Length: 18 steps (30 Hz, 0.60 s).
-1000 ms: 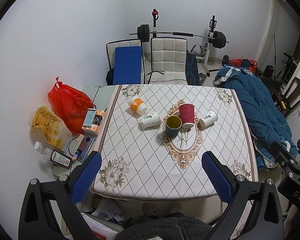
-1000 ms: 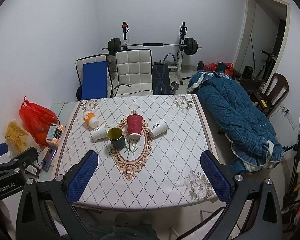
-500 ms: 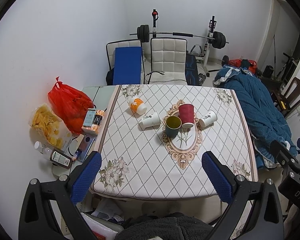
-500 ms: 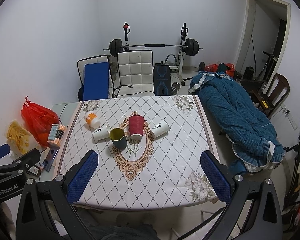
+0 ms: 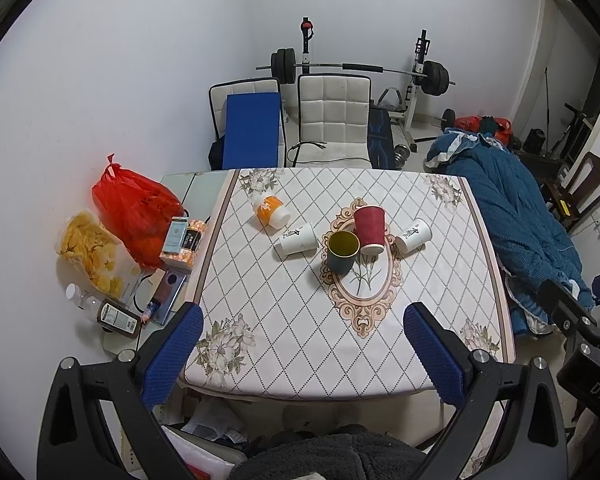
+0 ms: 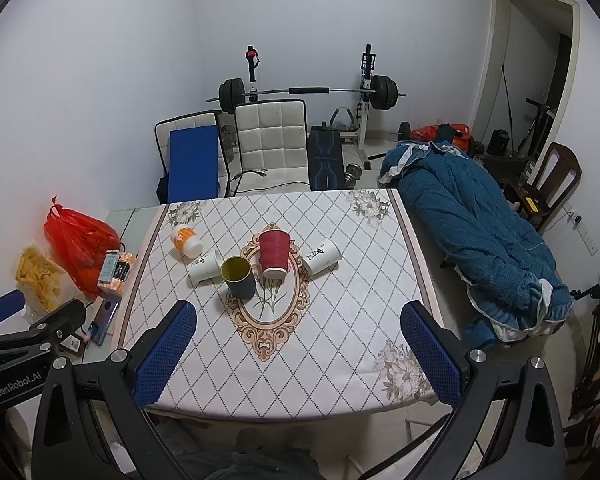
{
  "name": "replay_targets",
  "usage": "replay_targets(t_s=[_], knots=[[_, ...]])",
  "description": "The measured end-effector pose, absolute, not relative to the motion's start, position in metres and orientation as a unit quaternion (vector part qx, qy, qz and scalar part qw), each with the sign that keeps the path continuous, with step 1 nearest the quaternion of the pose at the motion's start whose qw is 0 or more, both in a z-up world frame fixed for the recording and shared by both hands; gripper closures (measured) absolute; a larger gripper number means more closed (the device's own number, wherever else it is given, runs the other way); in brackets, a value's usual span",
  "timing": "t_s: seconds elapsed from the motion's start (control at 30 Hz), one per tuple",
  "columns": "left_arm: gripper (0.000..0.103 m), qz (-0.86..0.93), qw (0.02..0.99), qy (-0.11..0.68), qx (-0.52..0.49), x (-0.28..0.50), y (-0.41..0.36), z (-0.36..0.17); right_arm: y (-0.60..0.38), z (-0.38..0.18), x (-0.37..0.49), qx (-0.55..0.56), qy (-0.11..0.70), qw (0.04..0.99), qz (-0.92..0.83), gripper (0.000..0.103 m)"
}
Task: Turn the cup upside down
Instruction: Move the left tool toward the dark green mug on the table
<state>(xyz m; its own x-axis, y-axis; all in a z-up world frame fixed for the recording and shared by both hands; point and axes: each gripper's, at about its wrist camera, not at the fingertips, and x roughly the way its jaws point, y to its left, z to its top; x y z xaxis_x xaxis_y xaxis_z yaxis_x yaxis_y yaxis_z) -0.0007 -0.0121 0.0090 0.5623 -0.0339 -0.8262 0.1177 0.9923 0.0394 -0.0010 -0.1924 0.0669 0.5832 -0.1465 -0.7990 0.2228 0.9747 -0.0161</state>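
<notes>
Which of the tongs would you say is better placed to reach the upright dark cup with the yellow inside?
Probably the left tongs: the dark cup sits near their centre line, while it lies left of centre for the right tongs. Both are open and well short.

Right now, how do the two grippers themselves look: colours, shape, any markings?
Both look alike: the left gripper and right gripper each have two black, angular plastic fingers with silver bolts, tipped with blue textured pads. The right wrist view shows white "GenRobot.AI" lettering on the left gripper's body; the left wrist view shows "DAS" on the right's. No cables or sleeves are visible.
</notes>
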Motion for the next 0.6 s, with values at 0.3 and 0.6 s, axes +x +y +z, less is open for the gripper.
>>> replay_targets(t_s=[0.3, 0.6], knots=[[0.000, -0.013, 0.868, 0.494, 0.059, 0.018, -0.027, -0.039, -0.209, 0.012, 0.024, 0.049, 0.491, 0.863, -0.110, 0.000], [0.000, 0.025, 0.837, 0.544, 0.056, 0.044, -0.032, -0.100, -0.247, -0.103, 0.045, 0.049, 0.583, 0.804, -0.107, 0.000]])
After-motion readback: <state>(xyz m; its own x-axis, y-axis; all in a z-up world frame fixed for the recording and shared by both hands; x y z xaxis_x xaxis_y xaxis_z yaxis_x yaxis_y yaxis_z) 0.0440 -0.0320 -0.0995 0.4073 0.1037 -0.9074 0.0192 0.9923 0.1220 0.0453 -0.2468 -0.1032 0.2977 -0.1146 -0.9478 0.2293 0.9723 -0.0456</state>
